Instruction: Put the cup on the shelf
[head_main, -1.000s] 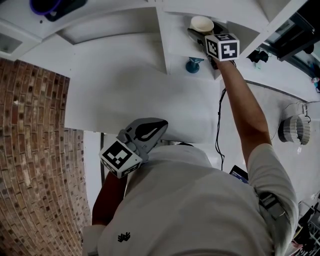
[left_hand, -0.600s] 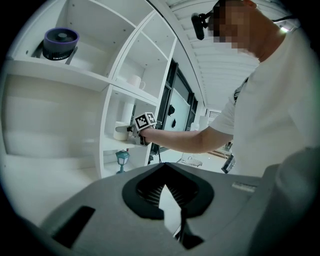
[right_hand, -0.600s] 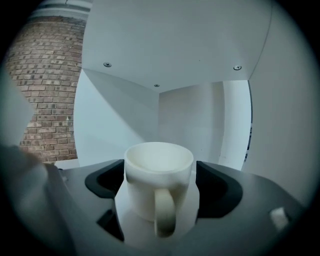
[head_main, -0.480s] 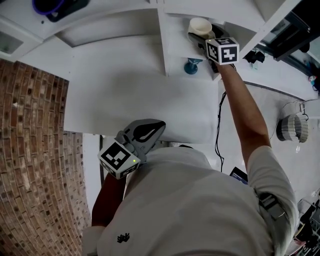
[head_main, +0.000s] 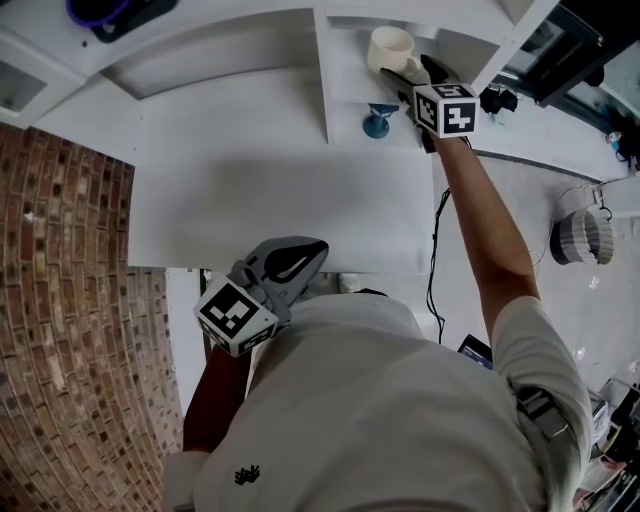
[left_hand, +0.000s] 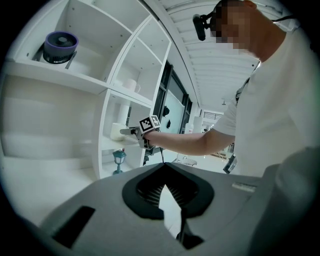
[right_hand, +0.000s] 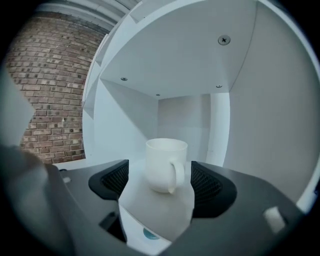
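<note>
The white cup (right_hand: 166, 165) stands upright on the shelf floor (right_hand: 160, 212) inside a white compartment, its handle turned toward the camera. My right gripper (right_hand: 159, 179) reaches into that compartment. Its jaws are closing, one on each side of the cup, and a gap shows between each pad and the cup. In the head view the cup (head_main: 390, 48) sits at the top, just beyond the right gripper (head_main: 408, 72). My left gripper (head_main: 315, 248) hangs by the person's chest with its jaws together and nothing in them. It also shows in the left gripper view (left_hand: 163, 170).
A small blue lantern figurine (head_main: 377, 122) stands on the surface below the cup's compartment. A purple object (left_hand: 60, 47) sits on a higher shelf to the left. A black cable (head_main: 437, 240) hangs beside the shelf unit. A brick wall (head_main: 60, 300) is on the left.
The right gripper has drawn back a little from the cup, which stays on the shelf. The left gripper has hardly moved.
</note>
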